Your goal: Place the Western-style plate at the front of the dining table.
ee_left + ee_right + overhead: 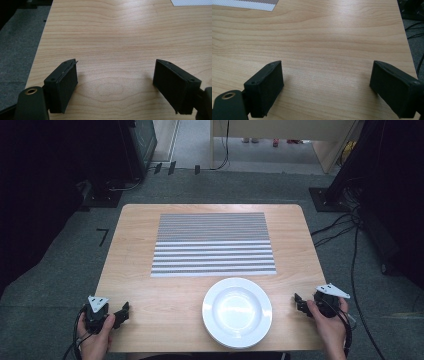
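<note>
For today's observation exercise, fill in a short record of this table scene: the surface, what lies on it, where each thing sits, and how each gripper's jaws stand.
surface: wooden table
dish: white plate, near the front edge, right of centre, with nothing on it
mat: grey striped mat, flat at the table's middle, behind the plate and apart from it
left gripper: at the front left corner, jaws open, nothing between them
right gripper: at the front right edge, right of the plate, jaws open, nothing between them
contact: neither gripper touches the plate or the mat
</note>
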Available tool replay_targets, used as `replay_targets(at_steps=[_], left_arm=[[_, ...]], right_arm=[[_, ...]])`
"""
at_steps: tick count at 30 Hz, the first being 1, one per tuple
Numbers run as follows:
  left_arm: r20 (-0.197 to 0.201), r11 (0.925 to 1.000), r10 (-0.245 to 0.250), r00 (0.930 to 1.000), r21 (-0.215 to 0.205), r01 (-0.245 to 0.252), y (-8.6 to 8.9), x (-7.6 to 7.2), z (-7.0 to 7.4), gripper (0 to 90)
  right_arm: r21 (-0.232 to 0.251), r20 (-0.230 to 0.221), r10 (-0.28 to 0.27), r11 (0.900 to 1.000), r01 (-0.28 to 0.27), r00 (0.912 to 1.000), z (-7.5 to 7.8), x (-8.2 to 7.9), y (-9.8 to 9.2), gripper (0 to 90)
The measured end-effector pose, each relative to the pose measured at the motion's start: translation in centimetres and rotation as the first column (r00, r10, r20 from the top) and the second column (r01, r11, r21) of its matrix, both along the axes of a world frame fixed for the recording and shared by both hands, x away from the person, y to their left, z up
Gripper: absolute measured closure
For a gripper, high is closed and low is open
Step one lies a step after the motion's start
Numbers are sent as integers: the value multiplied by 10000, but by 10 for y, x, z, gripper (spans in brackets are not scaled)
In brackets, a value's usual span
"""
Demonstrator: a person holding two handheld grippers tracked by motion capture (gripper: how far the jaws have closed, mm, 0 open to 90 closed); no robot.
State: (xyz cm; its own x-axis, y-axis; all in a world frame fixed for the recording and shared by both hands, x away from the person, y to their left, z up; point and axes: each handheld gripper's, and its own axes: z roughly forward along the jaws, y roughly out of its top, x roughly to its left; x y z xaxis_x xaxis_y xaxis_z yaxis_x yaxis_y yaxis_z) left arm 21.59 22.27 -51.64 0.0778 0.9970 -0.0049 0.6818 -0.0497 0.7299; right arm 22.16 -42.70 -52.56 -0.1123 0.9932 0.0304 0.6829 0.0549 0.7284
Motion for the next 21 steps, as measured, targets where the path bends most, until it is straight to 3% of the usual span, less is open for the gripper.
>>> replay_targets(at_steps=[5, 11, 12, 14, 21], left_arm=[[-14, 9997, 116, 9999, -195, -116, 0, -1, 1, 199], [52, 9993, -77, 10000, -377, 79, -6, -2, 4, 198], [81, 9984, -91, 9999, -554, 96, -8, -3, 5, 199], [68, 9889, -213, 9997, -1470, 221, -8, -4, 9, 198], [602, 9889, -556, 9966, -1342, 633, -24, -12, 19, 192]], right_arm=[[1, -2, -11, 10000, 11, 10000, 0, 0, 0, 113], [51, 17, -68, 10000, 68, 10000, 0, 1, 1, 126], [48, 58, -100, 9999, 100, 9999, 0, 1, 2, 139], [160, 78, -115, 9998, 114, 9999, 1, 1, 3, 140], [290, 641, -70, 9996, 52, 9979, 11, -4, 8, 140]])
